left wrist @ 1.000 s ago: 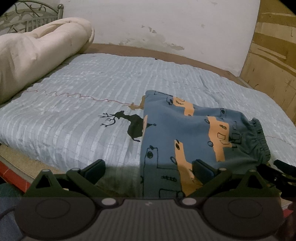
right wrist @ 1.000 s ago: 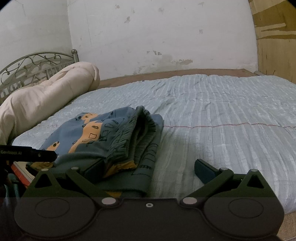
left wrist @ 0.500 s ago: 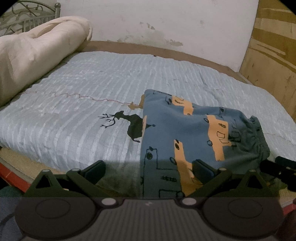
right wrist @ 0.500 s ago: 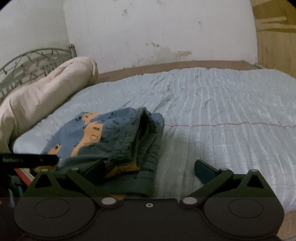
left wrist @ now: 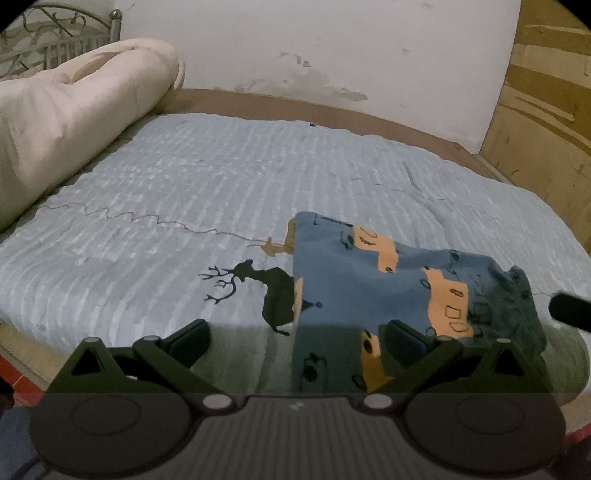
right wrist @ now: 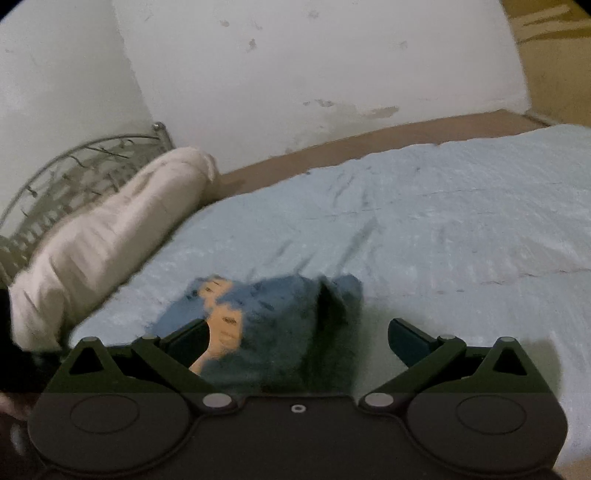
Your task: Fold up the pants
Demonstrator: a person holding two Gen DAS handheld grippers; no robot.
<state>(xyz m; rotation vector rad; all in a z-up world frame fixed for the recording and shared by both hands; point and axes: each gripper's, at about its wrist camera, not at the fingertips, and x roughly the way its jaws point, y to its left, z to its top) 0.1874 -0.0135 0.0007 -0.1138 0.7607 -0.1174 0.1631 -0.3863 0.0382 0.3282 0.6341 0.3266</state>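
Note:
Folded blue pants [left wrist: 373, 295] with orange house prints lie on the pale blue quilt near the bed's front edge, their dark green waistband [left wrist: 517, 306] at the right. My left gripper [left wrist: 295, 339] is open just in front of the fold, holding nothing. In the blurred right wrist view the pants [right wrist: 280, 317] sit low at centre-left, and my right gripper [right wrist: 297, 339] stands open in front of them, empty. A dark tip of the right gripper [left wrist: 570, 312] shows at the left view's right edge.
A rolled cream duvet [left wrist: 74, 125] lies along the left by a metal headboard [left wrist: 55, 33]. The light blue quilt [left wrist: 258, 177] with a black deer print [left wrist: 258, 291] covers the bed. White wall behind, wooden panel [left wrist: 546, 92] at the right.
Both grippers have drawn back and risen from the pants. The right wrist view has tilted up fast and is blurred; the pants now sit lower and smaller in it.

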